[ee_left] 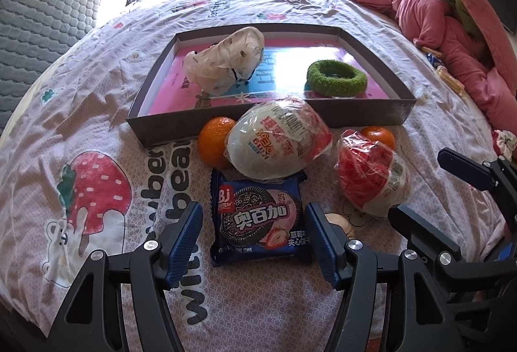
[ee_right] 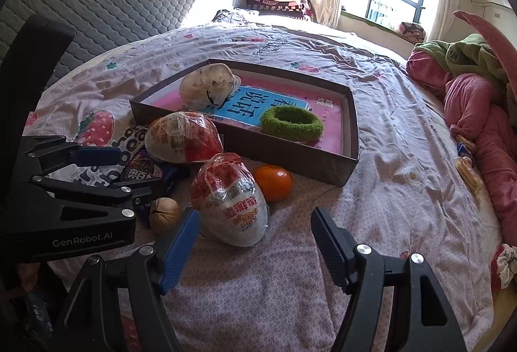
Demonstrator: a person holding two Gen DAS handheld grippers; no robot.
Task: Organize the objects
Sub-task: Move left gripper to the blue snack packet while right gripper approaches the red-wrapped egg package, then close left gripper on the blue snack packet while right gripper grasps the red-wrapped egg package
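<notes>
Left tool open, pads either side of cookie packet on bed; right tool open, wrapped egg toy just beyond its pads.

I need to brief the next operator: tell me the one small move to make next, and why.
Probably lower the left gripper a little and close its fingers on the blue cookie packet. The packet already lies between the open fingers, flat on the bedspread, still outside the tray. A wrapped egg rests on its far edge, so lift gently.
</notes>
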